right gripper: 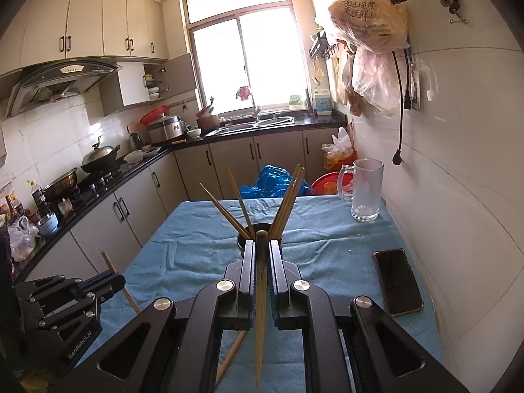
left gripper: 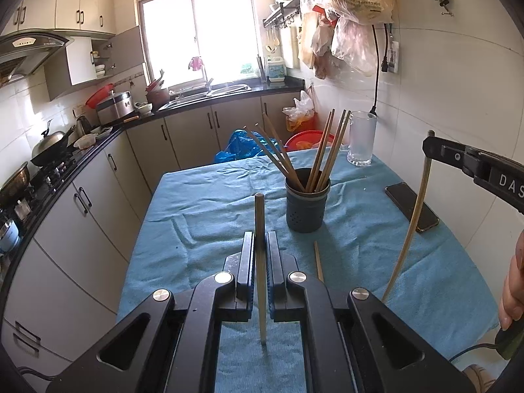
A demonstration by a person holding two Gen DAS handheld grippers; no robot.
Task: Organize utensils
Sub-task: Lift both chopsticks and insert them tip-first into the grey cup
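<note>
A dark utensil holder [left gripper: 307,204] stands on the blue-towelled table [left gripper: 203,216] with several wooden chopsticks [left gripper: 322,150] in it; its rim shows in the right wrist view [right gripper: 242,234]. My left gripper [left gripper: 261,239] is shut on one chopstick [left gripper: 260,262], held upright above the table in front of the holder. My right gripper [right gripper: 261,245] is shut on another chopstick [right gripper: 260,311], just before the holder; it shows in the left wrist view [left gripper: 429,145] with its chopstick [left gripper: 409,226] hanging down. One loose chopstick [left gripper: 318,262] lies on the towel.
A black phone [left gripper: 411,207] lies at the table's right side near the tiled wall. A glass mug [left gripper: 361,139] stands at the far right corner. Kitchen counter and cabinets [left gripper: 82,203] run along the left. Plastic bags [left gripper: 344,16] hang on the wall.
</note>
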